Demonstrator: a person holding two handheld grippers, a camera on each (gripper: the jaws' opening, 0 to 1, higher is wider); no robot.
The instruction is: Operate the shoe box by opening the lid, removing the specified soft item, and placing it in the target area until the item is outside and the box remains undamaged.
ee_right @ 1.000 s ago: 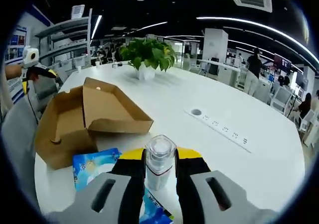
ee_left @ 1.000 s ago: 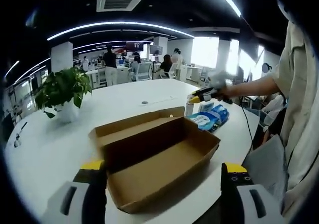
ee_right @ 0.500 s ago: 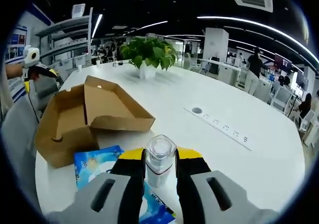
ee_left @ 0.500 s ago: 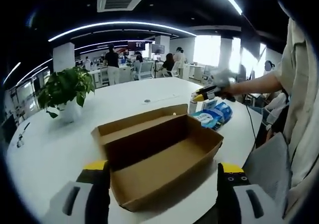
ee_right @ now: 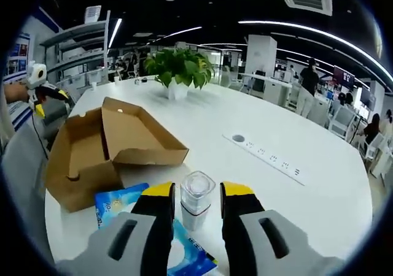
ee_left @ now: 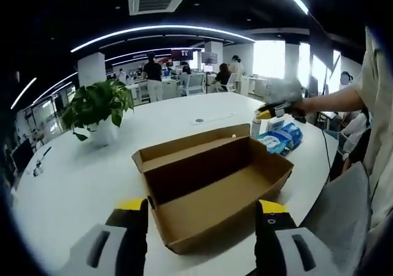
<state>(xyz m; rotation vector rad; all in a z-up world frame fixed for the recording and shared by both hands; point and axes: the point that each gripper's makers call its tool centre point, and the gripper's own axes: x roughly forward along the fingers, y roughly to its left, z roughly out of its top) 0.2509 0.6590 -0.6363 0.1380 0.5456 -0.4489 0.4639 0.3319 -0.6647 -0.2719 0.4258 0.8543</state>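
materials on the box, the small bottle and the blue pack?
Shoe box: plain brown cardboard, matte, folded flaps and raw edges.
Small bottle: looks like clear plastic, glossy; glass not ruled out.
Blue pack: soft printed plastic film, shiny and creased; probably wipes.

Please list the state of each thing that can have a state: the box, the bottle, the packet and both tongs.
Brown cardboard shoe box: lid open, nothing visible inside.
Small clear plastic bottle: upright on the white round table, between the right tongs' jaws, not clamped.
Blue soft packet: outside the box, flat on the table.
Left tongs: open.
Right tongs: open.
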